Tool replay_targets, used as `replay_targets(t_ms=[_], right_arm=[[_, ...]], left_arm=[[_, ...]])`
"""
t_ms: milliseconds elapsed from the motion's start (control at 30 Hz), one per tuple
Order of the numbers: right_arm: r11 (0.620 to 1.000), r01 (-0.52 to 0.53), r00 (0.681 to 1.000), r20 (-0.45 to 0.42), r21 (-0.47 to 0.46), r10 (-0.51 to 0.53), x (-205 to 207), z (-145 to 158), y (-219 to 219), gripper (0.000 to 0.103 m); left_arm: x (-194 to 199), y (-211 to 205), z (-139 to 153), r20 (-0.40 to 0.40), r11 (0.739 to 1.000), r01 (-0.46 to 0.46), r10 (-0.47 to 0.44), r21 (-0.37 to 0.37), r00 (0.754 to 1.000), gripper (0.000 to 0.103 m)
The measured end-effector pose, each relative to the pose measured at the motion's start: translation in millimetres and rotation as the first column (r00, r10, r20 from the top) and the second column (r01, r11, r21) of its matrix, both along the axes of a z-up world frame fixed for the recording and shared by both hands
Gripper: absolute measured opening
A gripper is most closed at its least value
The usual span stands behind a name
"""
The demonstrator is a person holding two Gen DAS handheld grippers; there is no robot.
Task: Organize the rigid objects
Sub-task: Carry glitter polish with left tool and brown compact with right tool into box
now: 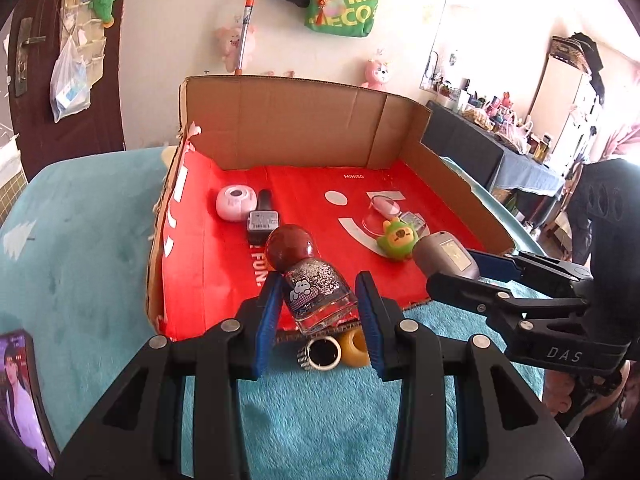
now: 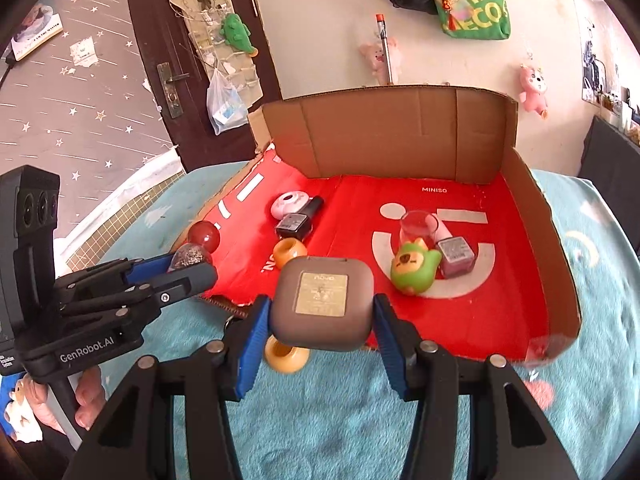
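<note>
My left gripper (image 1: 318, 304) is shut on a glitter nail polish bottle (image 1: 316, 292) with a round dark red cap, held above the front edge of the red-lined cardboard tray (image 1: 224, 280). It also shows in the right wrist view (image 2: 192, 258). My right gripper (image 2: 320, 320) is shut on a grey-brown rounded case (image 2: 322, 304), held over the tray's front edge; it shows in the left wrist view (image 1: 444, 258). In the tray lie a white round case (image 1: 236, 203), a dark polish bottle (image 1: 262, 220), a green toy (image 1: 396, 238) and a pink polish bottle (image 2: 452, 250).
Yellow rings (image 2: 286, 356) (image 2: 290, 252) and a studded ring (image 1: 320, 354) lie near the tray's front edge on the teal blanket (image 1: 80, 260). A clear cup (image 2: 416, 226) lies in the tray. A phone (image 1: 22, 392) lies at the left. The tray has tall cardboard walls behind and right.
</note>
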State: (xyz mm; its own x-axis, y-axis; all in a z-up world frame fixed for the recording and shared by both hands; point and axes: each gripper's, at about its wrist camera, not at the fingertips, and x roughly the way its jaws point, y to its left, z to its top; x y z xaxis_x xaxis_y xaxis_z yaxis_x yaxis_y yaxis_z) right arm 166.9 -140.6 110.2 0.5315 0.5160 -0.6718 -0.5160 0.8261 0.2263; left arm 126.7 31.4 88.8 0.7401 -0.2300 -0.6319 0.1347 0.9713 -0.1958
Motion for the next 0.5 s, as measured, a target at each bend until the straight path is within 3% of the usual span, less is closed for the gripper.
replay_targets(t_ms=[267,500], right_arm=[[1.000,-0.021,0.999,-0.051,-0.017,0.020,31,-6,6,0.054],[1.000,-0.024,0.989,-0.147,-0.007,0.023,56,-26,11,0.054]], left_arm=[[31,1,0,-0.039,1.000,0.017,-0.017,0.012,0.999,0.035],[56,-1,-22,-0.118,0.999,0.032,-0.029,0.022,0.993,0.035]])
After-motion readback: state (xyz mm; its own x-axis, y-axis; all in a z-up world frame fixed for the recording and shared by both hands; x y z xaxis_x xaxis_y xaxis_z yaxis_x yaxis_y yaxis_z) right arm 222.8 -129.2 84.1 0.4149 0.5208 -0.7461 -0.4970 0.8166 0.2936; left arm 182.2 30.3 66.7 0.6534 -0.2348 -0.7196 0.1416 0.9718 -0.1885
